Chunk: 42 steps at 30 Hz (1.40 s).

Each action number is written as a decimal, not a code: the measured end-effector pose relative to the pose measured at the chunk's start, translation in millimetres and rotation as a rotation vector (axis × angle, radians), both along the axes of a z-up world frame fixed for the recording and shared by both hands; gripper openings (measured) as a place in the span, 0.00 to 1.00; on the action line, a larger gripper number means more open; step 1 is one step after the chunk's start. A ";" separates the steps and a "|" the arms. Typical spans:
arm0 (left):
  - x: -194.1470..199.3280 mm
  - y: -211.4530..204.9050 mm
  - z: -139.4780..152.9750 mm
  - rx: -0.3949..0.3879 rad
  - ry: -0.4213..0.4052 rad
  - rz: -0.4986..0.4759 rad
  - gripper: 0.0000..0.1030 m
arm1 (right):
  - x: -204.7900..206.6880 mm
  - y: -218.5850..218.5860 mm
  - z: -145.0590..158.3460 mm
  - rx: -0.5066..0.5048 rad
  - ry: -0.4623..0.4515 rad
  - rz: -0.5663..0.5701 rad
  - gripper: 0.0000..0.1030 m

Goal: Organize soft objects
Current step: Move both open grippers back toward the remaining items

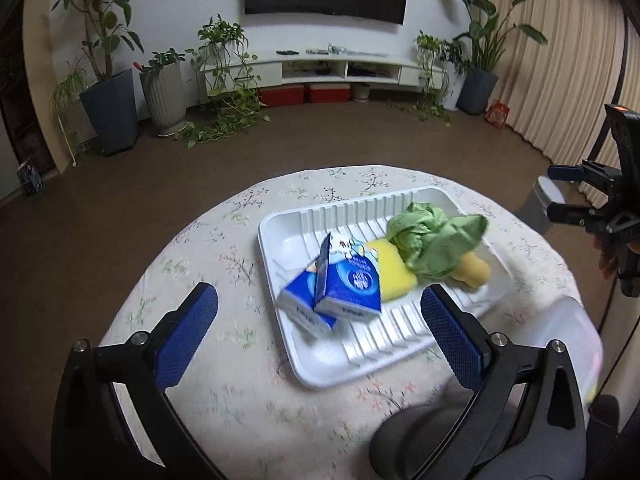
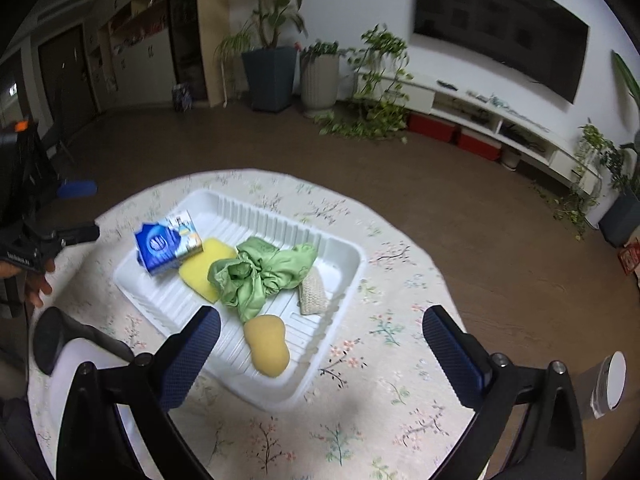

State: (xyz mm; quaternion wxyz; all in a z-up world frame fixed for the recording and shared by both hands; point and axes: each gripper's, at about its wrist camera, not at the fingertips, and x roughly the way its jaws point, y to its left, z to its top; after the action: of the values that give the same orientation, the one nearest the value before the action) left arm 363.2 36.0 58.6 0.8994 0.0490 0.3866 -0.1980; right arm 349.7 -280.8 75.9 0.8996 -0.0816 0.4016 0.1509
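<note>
A white ribbed tray (image 1: pixel 400 332) (image 2: pixel 344 252) sits on the round floral table. In it lie two blue tissue packs (image 1: pixel 332 284) (image 2: pixel 168 244), a flat yellow sponge (image 1: pixel 394 276) (image 2: pixel 200 266), a crumpled green cloth (image 1: pixel 436 240) (image 2: pixel 264 274), a rounded tan sponge (image 1: pixel 476 272) (image 2: pixel 268 346) and a cream knitted pad (image 2: pixel 310 290). My left gripper (image 1: pixel 320 320) is open and empty above the tray's near edge. My right gripper (image 2: pixel 322 340) is open and empty over the tray's near corner.
A translucent plastic box (image 1: pixel 568 336) (image 2: pixel 76 364) stands at the table edge beside a dark grey object (image 1: pixel 432 440) (image 2: pixel 60 344). A grey cup (image 2: pixel 608 384) is at the right. Potted plants, a TV cabinet and curtains ring the brown floor.
</note>
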 end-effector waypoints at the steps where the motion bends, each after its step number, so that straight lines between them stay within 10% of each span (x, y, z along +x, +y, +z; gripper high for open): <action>1: -9.4 3.5 1.2 -0.012 -0.005 0.000 1.00 | -9.6 -5.4 6.1 0.010 -0.016 -0.007 1.00; 17: -192.5 27.6 -26.2 -0.222 -0.041 0.062 1.00 | -192.7 -17.9 11.7 0.209 -0.166 -0.017 1.00; 33: -297.2 14.2 -68.7 -0.215 0.002 0.138 1.00 | -306.1 40.3 -75.9 0.229 -0.041 -0.101 1.00; 42: -315.0 -36.9 -89.3 -0.102 0.040 0.038 1.00 | -304.1 44.2 -84.1 0.157 -0.054 -0.162 1.00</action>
State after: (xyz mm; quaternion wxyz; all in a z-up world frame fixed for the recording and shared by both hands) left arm 48.2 -0.9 -30.7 0.8965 -0.0083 0.3946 -0.2013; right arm 45.6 -236.6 -8.2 0.9229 0.0178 0.3697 0.1065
